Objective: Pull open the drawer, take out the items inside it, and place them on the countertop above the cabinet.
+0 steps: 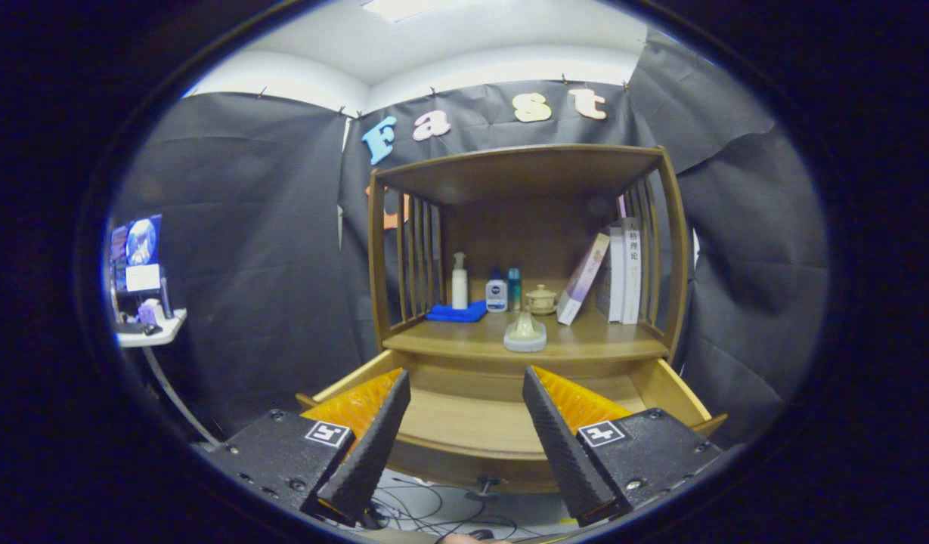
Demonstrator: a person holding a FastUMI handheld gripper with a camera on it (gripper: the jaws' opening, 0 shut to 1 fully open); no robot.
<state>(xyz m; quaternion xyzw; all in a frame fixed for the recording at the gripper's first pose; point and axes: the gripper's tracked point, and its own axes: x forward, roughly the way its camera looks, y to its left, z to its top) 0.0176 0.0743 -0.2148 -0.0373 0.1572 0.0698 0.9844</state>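
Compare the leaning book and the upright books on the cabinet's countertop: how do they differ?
The leaning book tilts with its top against the upright books; those stand straight by the slatted side. The leaning book shows a pale pinkish cover; the upright books show white and grey spines. Both rest on the countertop, beyond the open gripper and the pulled-out drawer.

three bottles, three books (upright), one drawer — open

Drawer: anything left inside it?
The drawer is pulled open; the bare wooden bottom shows between the open gripper fingers, nothing on it. The fingers cover both side parts, so those can't be checked. A small pale item sits on the countertop.
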